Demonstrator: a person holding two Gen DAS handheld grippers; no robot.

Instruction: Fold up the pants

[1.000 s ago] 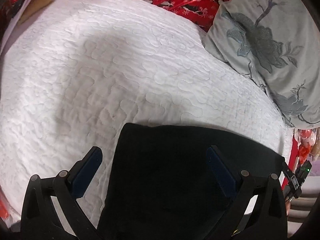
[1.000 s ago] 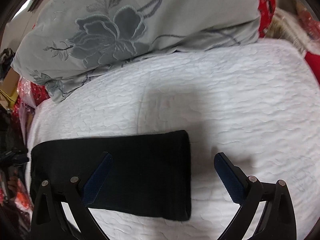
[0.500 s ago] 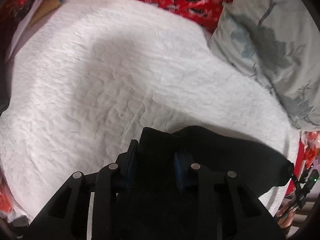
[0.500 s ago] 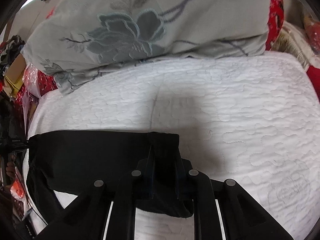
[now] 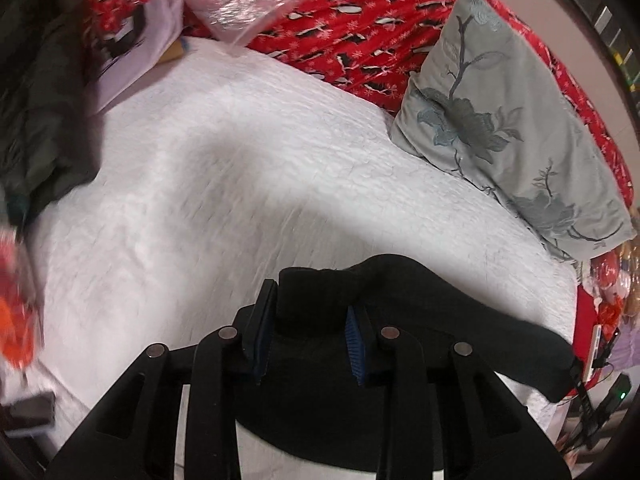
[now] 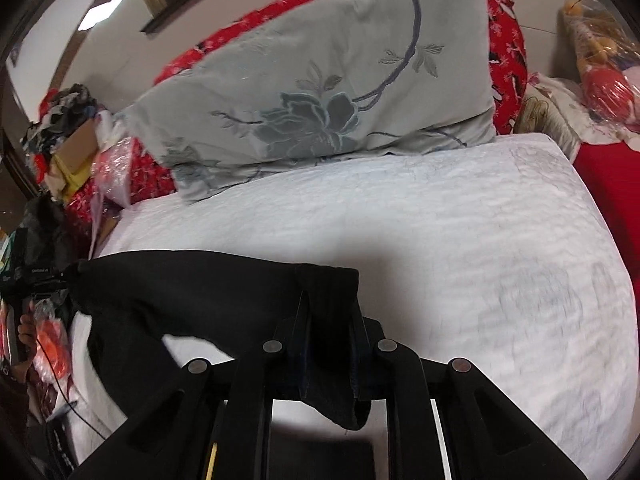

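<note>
Black pants (image 5: 420,320) hang lifted off a white quilted bed (image 5: 240,184). My left gripper (image 5: 310,320) is shut on one end of them; a thick bunch of black cloth sits between its blue pads (image 5: 354,344). In the right wrist view the same pants (image 6: 192,292) stretch away to the left, sagging in the middle. My right gripper (image 6: 328,340) is shut on the other end, with a fold of cloth drooping below the fingers. The bed (image 6: 440,232) shows beneath the raised cloth.
A grey flowered pillow (image 5: 504,120) (image 6: 320,96) leans on a red patterned headboard (image 5: 360,40). A dark garment (image 5: 36,112) lies at the bed's left edge. Plastic-wrapped items (image 6: 600,60) sit to the right. Clutter and a box (image 6: 72,148) stand at the left.
Both grippers went from wide open over the flat pants to shut on the two ends, then rose, lifting the pants off the bed.
</note>
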